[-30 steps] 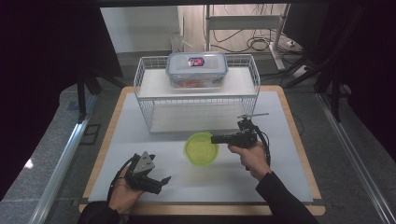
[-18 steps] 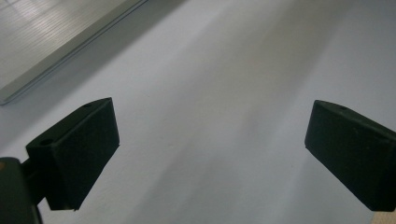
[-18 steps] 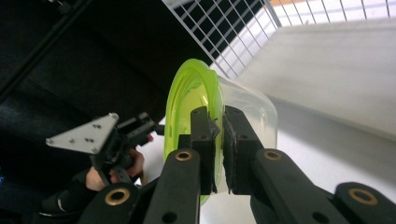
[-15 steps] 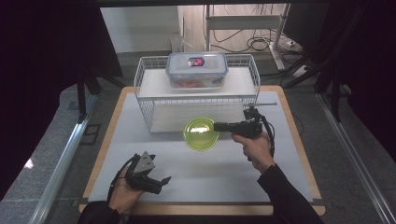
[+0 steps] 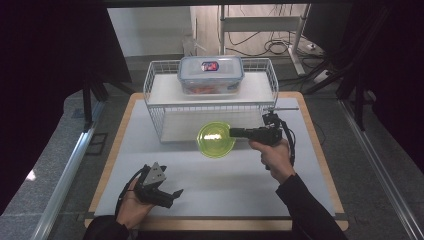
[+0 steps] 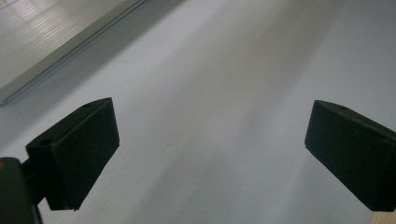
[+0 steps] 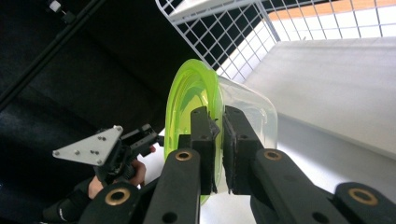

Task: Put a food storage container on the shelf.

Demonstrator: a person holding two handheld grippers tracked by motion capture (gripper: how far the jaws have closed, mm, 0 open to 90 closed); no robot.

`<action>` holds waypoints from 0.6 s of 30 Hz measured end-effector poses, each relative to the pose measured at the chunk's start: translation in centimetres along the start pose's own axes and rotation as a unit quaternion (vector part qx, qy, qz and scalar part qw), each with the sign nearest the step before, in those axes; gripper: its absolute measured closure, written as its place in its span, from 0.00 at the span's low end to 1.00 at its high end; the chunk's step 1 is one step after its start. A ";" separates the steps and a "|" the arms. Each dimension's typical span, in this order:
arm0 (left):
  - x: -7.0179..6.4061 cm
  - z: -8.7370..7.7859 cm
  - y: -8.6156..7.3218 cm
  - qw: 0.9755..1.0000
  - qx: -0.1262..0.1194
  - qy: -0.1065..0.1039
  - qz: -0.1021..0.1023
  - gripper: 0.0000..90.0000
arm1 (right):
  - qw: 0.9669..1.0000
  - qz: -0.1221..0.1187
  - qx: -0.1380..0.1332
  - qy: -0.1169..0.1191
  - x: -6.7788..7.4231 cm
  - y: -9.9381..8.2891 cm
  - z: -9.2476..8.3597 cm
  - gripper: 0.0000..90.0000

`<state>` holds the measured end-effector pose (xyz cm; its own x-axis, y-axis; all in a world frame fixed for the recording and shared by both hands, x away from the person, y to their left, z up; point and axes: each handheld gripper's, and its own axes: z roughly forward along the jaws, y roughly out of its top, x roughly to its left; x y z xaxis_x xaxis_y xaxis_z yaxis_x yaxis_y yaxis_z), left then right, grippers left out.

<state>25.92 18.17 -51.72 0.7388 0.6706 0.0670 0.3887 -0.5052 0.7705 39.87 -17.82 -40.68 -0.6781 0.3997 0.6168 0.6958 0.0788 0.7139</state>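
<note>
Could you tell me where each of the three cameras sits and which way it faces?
High view: above the person's side, looking forward and down on the table; both forearms, left gripper, right gripper.
Left gripper view: rides the left gripper, looking along its open jaws at bare table.
Right gripper view: rides the right gripper, shut on the green bowl; wire rack behind.
Shared: high and right gripper views both show bowl, rack and left gripper.

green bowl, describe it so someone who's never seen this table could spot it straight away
Start at the white wire rack at the back of the table, with a lidded clear box on its top shelf. Just in front of the rack's lower shelf, the right gripper clamps the rim of the green bowl. It is the one bright lime-green, translucent round thing among white, grey and black.
</note>
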 end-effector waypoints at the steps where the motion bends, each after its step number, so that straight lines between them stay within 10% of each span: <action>1: 0.0 0.0 0.0 1.000 0.000 0.000 -0.001 0.03 | 1.000 0.000 -0.002 0.001 0.1 0.2 -0.2 0.94; 18: 0.1 0.0 0.0 1.000 -0.001 0.001 0.003 0.03 | 0.998 -0.018 -0.052 0.018 3.3 6.1 -3.5 0.94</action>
<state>26.00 18.17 -51.72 0.7399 0.6688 0.0726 0.3839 -0.5084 0.7708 41.04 -19.22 -33.11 -0.7111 0.3648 0.6011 0.6444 -0.0038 0.7647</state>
